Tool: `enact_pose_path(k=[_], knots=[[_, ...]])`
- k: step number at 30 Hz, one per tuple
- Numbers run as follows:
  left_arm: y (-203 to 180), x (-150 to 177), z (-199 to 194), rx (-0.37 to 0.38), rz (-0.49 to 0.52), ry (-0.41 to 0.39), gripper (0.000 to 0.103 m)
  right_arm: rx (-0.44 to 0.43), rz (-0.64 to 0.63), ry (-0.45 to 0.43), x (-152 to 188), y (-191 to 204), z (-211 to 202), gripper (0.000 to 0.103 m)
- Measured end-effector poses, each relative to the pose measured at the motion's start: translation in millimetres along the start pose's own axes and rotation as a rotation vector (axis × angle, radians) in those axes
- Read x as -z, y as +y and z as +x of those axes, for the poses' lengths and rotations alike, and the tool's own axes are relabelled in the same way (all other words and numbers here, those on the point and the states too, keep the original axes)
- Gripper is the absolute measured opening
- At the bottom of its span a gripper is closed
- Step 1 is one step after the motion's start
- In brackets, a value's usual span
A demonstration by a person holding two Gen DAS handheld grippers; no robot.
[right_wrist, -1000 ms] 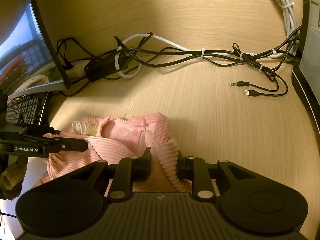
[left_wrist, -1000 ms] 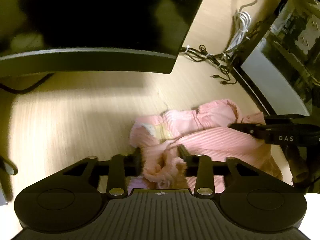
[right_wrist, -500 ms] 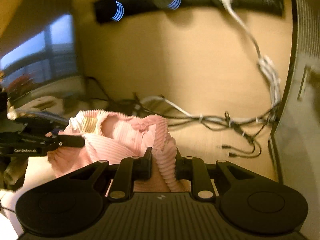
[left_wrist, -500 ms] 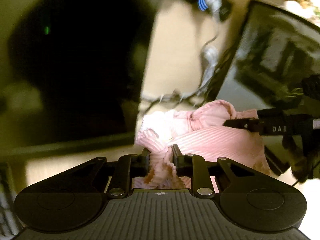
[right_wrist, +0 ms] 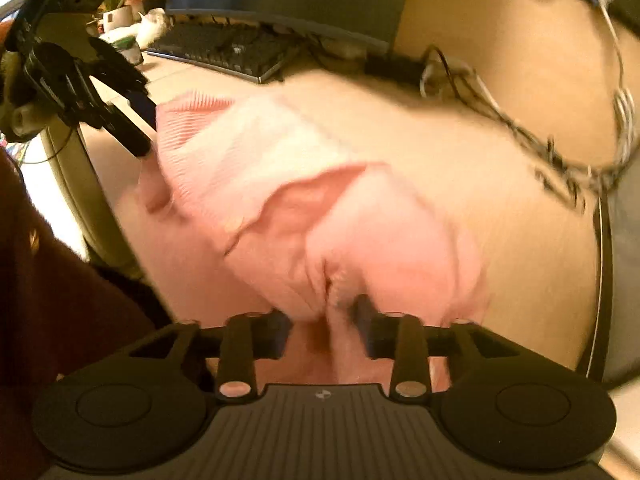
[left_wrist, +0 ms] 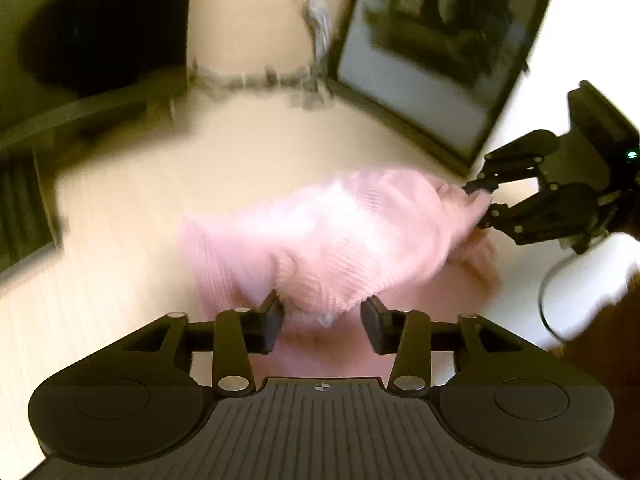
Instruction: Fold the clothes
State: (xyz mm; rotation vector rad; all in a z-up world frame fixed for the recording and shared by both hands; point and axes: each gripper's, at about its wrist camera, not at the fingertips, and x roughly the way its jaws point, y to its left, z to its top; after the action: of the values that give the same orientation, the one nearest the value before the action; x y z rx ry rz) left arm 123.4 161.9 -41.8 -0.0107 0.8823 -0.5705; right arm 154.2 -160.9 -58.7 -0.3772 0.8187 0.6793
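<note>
On the far left of the left wrist view a dark curved monitor looms over the pale wood-grain desk, with the ridged edge of a black keyboard below it at the frame border. Right of these, the pink ribbed garment lies in a soft, bunched heap on the desk, its corduroy-like ridges blurred by motion and a paler patch showing on top. Behind it a smeared tangle of cables runs along the back of the desk to a second, flat dark screen standing at the right. Bare desk lies open to the left of the cloth, while screens and cables close in the back. The left gripper has its jaws opening, the black pads standing apart with a fold of the pink cloth between them and a gap visible on each side, so it does not pinch the fabric. At the right edge the right gripper reaches into the garment's far end. In the right wrist view, a dark maroon sleeve fills the lower left, the left gripper's black linkage sits at the cloth's upper left corner, and the desk's rounded edge shows beside it. The right gripper's own jaws are also opening, with a thick pink fold hanging between the pads, and whether a pad touches it I cannot tell through the blur.
</note>
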Motion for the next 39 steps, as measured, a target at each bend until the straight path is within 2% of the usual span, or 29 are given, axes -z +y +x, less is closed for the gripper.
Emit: enact_pose_path(k=[1, 2, 3, 5, 6, 8, 10, 12, 14, 15, 16, 17, 18, 19, 20, 21, 22, 24, 26, 29, 33, 36, 37, 39], knots=[[2.2, 6.5, -3.1, 0.006, -0.03, 0.013, 0.056, -0.006, 0.031, -0.011, 3.5, -4.0, -7.9, 0.05], [6.1, 11.0, -7.7, 0.012, -0.073, 0.015, 0.061, -0.008, 0.068, -0.034, 6.6, -9.8, -19.5, 0.058], [11.5, 13.0, -13.8, 0.02, -0.121, 0.004, 0.064, -0.011, 0.105, -0.057, 9.6, -15.5, -31.1, 0.066], [22.4, 12.8, -27.1, 0.044, -0.213, -0.034, 0.08, -0.016, 0.184, -0.105, 14.9, -27.9, -53.2, 0.075], [26.5, 11.1, -32.1, 0.059, -0.256, -0.062, 0.084, -0.018, 0.24, -0.135, 16.0, -36.5, -60.8, 0.082], [36.4, 7.8, -40.3, 0.08, -0.343, -0.121, 0.095, -0.021, 0.373, -0.191, 18.3, -54.0, -68.0, 0.084], [46.5, 4.2, -36.7, 0.091, -0.44, -0.16, 0.095, -0.032, 0.518, -0.21, 20.1, -66.0, -59.0, 0.084], [57.5, 1.2, -18.7, 0.101, -0.565, -0.165, 0.096, -0.046, 0.635, -0.202, 22.2, -71.5, -39.4, 0.084], [64.4, 1.2, 5.7, 0.109, -0.673, -0.138, 0.095, -0.04, 0.672, -0.189, 24.0, -66.5, -21.7, 0.084], [63.9, 0.1, 17.3, 0.101, -0.694, -0.119, 0.095, -0.036, 0.683, -0.183, 24.6, -63.4, -12.9, 0.084], [61.9, -1.3, 25.5, 0.091, -0.692, -0.105, 0.092, -0.038, 0.692, -0.175, 24.7, -60.3, -4.7, 0.084], [59.5, -4.1, 32.1, 0.079, -0.677, -0.094, 0.088, -0.048, 0.695, -0.166, 23.3, -57.3, 3.3, 0.076], [57.1, -6.8, 38.7, 0.068, -0.662, -0.084, 0.085, -0.057, 0.69, -0.159, 20.3, -54.5, 11.7, 0.054], [55.4, -10.1, 43.8, 0.059, -0.645, -0.076, 0.078, -0.056, 0.683, -0.152, 16.4, -52.9, 19.1, 0.046], [54.3, -14.0, 47.5, 0.052, -0.624, -0.07, 0.065, -0.037, 0.676, -0.149, 10.0, -52.6, 24.0, 0.034], [53.8, -17.5, 50.1, 0.05, -0.606, -0.065, 0.061, -0.017, 0.675, -0.159, 2.0, -53.3, 27.7, 0.021], [54.6, -22.5, 52.1, 0.052, -0.59, -0.06, 0.055, -0.003, 0.68, -0.178, -6.4, -56.9, 30.3, 0.013], [57.7, -37.5, 55.9, 0.06, -0.552, -0.058, 0.043, 0.003, 0.692, -0.222, -23.3, -65.7, 29.0, 0.01], [59.1, -55.0, 48.2, 0.06, -0.508, -0.08, 0.025, -0.001, 0.656, -0.27, -35.7, -68.8, 14.1, 0.009], [50.9, -72.0, 25.3, 0.073, -0.447, -0.131, 0.024, -0.002, 0.594, -0.297, -41.4, -63.4, -10.2, 0.009], [32.1, -57.3, 2.9, 0.125, -0.421, -0.156, 0.024, -0.002, 0.576, -0.255, -22.2, -55.0, -17.6, 0.009], [20.8, -23.5, 14.3, 0.099, -0.441, -0.088, 0.028, 0.065, 0.535, -0.18, 0.7, -47.2, 5.8, 0.011], [18.6, -10.5, 22.2, 0.073, -0.452, -0.052, 0.029, 0.087, 0.521, -0.156, 8.3, -44.6, 13.6, 0.012], [18.6, 10.6, 37.0, 0.001, -0.47, 0.004, 0.033, 0.121, 0.5, -0.118, 20.5, -40.5, 25.1, 0.021]])
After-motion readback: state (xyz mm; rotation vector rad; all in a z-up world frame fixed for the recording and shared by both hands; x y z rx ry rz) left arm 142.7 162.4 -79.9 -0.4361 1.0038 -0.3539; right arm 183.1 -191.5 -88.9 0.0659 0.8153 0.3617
